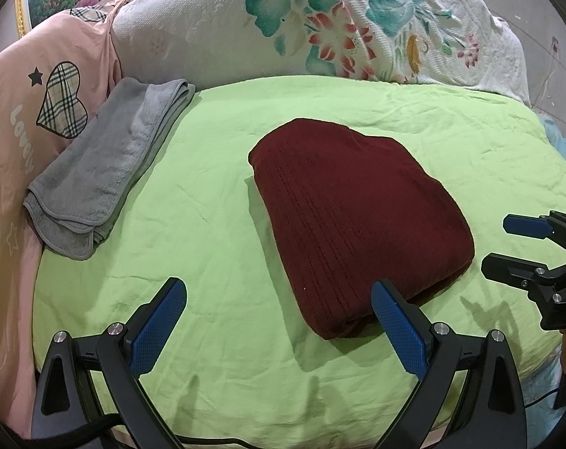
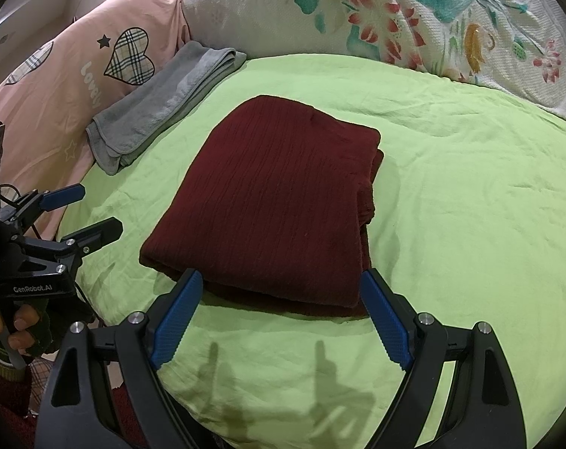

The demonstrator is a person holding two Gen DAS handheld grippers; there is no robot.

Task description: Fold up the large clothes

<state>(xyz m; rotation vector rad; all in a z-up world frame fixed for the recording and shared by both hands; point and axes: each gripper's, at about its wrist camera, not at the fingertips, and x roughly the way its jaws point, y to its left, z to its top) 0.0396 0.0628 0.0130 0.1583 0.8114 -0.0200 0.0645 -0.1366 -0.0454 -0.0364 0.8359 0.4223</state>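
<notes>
Maroon garment (image 1: 358, 220), folded, lies mid-bed on the green sheet (image 1: 193, 202). Folded grey towel (image 1: 107, 161) at the sheet's left edge. My left gripper (image 1: 279, 321) and right gripper (image 2: 279, 314) both spread, holding nothing.

Both tools are alike: the left gripper (image 1: 277, 299) and the right gripper (image 2: 281, 288) each have two black angular fingers faced with blue, finely ribbed pads (image 2: 176, 316). Behind the pads, round silver screws (image 2: 136, 317) sit at the linkage pivots, and further back the black arms carry triangular cut-outs. White lettering "GenRobot.AI" (image 2: 33, 289) marks the left gripper's body. Thin black cables (image 1: 208, 439) run behind the fingers. The hand (image 2: 21, 327) wears a dark fingerless glove.
</notes>
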